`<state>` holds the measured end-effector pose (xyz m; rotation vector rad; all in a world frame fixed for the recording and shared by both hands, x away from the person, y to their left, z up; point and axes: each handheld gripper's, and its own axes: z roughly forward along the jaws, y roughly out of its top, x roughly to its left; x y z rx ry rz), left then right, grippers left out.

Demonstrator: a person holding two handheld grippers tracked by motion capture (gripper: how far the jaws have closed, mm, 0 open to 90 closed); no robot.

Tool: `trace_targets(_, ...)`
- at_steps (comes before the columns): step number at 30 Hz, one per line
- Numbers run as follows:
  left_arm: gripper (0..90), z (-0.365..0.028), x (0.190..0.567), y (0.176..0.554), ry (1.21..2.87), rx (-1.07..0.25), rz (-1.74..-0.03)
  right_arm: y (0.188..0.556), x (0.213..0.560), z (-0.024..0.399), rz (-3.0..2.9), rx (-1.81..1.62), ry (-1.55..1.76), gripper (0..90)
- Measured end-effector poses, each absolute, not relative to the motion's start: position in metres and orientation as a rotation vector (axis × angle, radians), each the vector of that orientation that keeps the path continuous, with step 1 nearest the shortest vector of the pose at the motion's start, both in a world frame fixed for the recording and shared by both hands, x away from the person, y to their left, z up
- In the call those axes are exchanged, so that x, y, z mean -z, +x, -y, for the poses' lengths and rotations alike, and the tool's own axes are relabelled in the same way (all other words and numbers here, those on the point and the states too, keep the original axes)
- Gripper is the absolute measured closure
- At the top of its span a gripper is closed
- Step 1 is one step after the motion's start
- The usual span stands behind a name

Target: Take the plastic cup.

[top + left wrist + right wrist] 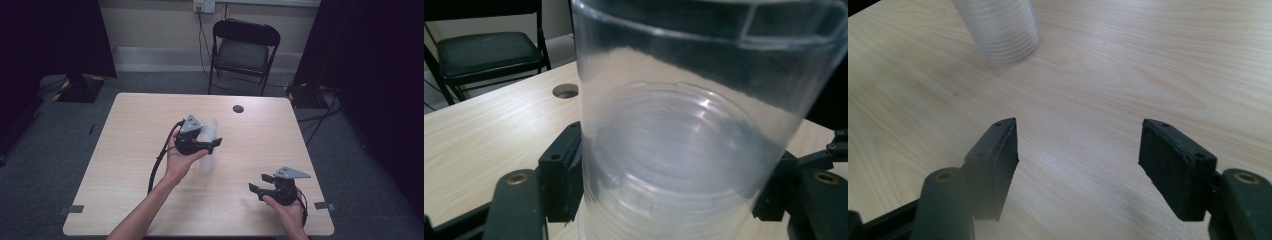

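High view: fixed above near side, faces forward and down over whole table [135,150], chair [242,47] beyond. Left gripper view: very close on clear cup [684,130], level toward chair [484,50]. Right gripper view: low, angled down at tabletop [1108,75]; shares cup [1000,30]

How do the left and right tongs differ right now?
The left tongs clamp a clear cup; the right tongs stand open on nothing. The left sit mid-table; the right sit near its front right corner. Both are black, hand-held, and carry a grey plate.
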<state>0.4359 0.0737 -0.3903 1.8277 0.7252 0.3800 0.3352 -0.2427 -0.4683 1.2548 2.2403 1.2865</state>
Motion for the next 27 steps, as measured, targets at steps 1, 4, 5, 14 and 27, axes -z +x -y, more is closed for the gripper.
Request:
trace_targets(1, 31.3, -0.075, 0.389, 0.435, 1.818, -0.381, -0.73, 0.335, 0.468, 0.243, -2.239, -1.29, 1.254, 32.1)
trace_targets(4, 31.3, -0.076, 0.388, 0.435, 1.813, -0.381, -0.731, 0.335, 0.468, 0.243, -2.238, -1.289, 1.256, 32.1)
trace_targets(5, 31.3, -0.077, 0.387, 0.435, 1.813, -0.388, -0.733, 0.335, 0.468, 0.243, -2.238, -1.289, 1.256, 32.1)
trace_targets(14, 31.3, -0.074, 0.376, 0.432, 1.798, -0.404, -0.705, 0.335, 0.468, 0.243, -2.238, -1.291, 1.258, 32.0)
trace_targets(27, 31.8, -0.079, 0.363, 0.428, 1.743, -0.407, -0.683, 0.335, 0.468, 0.243, -2.238, -1.285, 1.255, 31.9)
